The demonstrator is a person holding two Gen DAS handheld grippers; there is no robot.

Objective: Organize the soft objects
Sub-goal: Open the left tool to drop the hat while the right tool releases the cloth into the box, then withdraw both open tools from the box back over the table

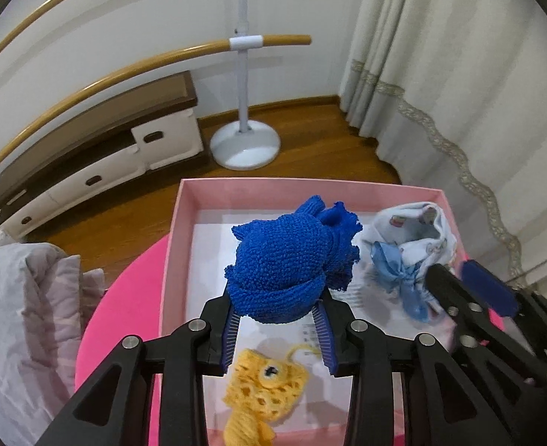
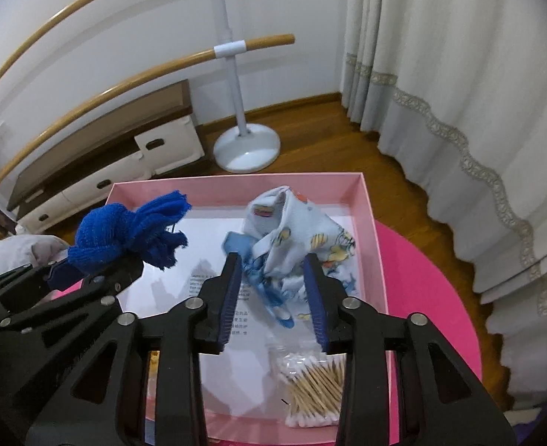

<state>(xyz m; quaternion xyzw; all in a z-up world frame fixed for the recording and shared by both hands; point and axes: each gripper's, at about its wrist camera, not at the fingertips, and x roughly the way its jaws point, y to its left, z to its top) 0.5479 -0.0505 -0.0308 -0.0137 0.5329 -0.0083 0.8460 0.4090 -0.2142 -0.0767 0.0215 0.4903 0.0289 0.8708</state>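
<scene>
— Looking down along the left gripper (image 1: 279, 325), what has it got?

— A bundled royal-blue knitted cloth (image 1: 290, 256). Its two black fingers with ribbed blue pads (image 1: 232, 338) stand a little apart and press the cloth's near end from either side, so the cloth is held. The bundle hangs over the left middle of the shallow pink cardboard box (image 1: 273, 189), above its white paper lining.

— How is that gripper posed?

— Tilted steeply down and forward into the box, fingers toward the far wall. Just below it, at the near left of the box, lies a small yellow crocheted piece (image 1: 262, 383) with a dark button eye.

— And the right gripper (image 2: 273, 297)?

— Also pitched steeply down over the box, on the right half. Its jaws stand narrowly apart around the near end of a crumpled white cloth with cartoon prints and a pale-blue ribbon (image 2: 292, 238). The cloth sits between the pads, but whether they press on it I cannot tell; it seems to rest on the box floor.

— Where do the two grippers stand to each other?

— Side by side, close. From the right wrist view the left one shows at the left edge with the blue cloth (image 2: 124, 234) in its tips.

— Anything else in the box?

— A clear packet of wooden cotton swabs (image 2: 314, 386) at the near right corner. The box sits on a round bright-pink table (image 2: 422, 297); a crumpled pale-grey quilt (image 1: 24, 308) lies to the left.
</scene>
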